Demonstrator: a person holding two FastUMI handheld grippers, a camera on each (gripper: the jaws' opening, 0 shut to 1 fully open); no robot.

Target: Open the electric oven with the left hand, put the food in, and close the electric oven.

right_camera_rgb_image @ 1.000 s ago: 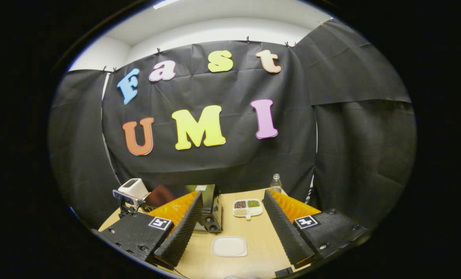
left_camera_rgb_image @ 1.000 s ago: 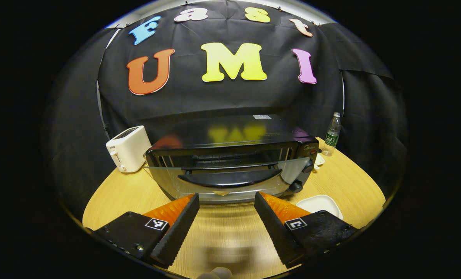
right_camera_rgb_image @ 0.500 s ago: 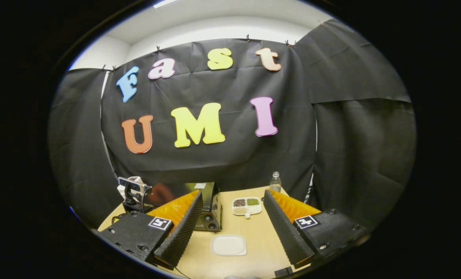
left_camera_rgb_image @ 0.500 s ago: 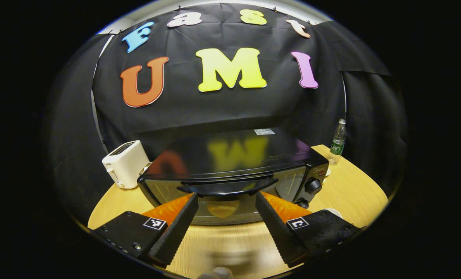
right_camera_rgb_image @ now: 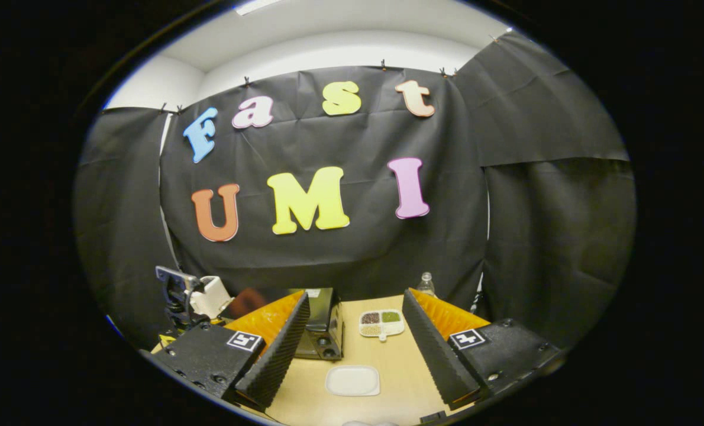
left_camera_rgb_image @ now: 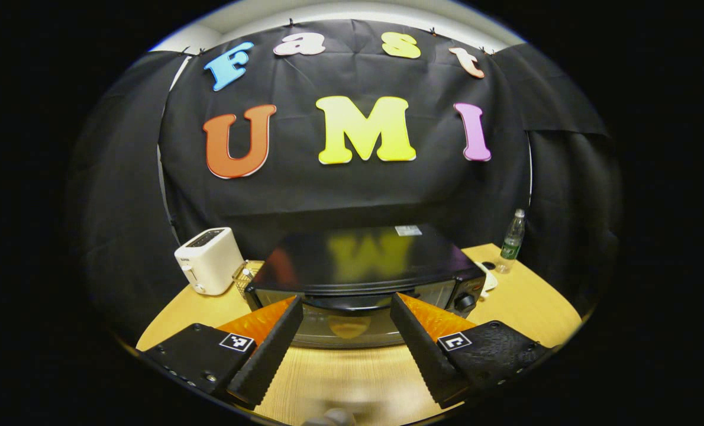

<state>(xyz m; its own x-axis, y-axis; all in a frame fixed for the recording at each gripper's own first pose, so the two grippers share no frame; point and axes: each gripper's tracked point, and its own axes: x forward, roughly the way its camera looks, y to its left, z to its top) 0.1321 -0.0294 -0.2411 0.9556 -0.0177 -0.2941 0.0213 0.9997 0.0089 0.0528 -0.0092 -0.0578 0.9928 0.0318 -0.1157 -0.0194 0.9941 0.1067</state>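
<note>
Left gripper view: black oven [left_camera_rgb_image: 361, 260] standing mid-table on a pale wooden table [left_camera_rgb_image: 523, 296], door shut, dark handle [left_camera_rgb_image: 352, 303] running across the top of the glass front. Left gripper [left_camera_rgb_image: 343, 322] held just in front of the door with fingers spread wide and nothing between them, handle seen in the gap but apart from both fingers. Two knobs [left_camera_rgb_image: 463, 302] at the right end of the oven front. White toaster [left_camera_rgb_image: 209, 260] to the left of the oven, close beside its rear corner. Clear water bottle [left_camera_rgb_image: 511, 241] upright near the far right edge of the table, well apart from the oven. Contents of the oven not discernible through the reflecting glass.

Right gripper view: right gripper [right_camera_rgb_image: 355, 331] raised above the near part of the table, fingers spread wide, holding nothing. White empty dish [right_camera_rgb_image: 352, 380] lying on the table below, between the two fingers. Divided tray [right_camera_rgb_image: 381, 322] with small portions of dark, green and pale food farther back, to the right of the oven [right_camera_rgb_image: 322, 322]. Oven seen from its right end, partly hidden behind the left finger. Bottle [right_camera_rgb_image: 426, 284] at the far edge behind the right finger. Other gripper's camera mount [right_camera_rgb_image: 174, 293] at far left, in front of the toaster [right_camera_rgb_image: 210, 294].
</note>
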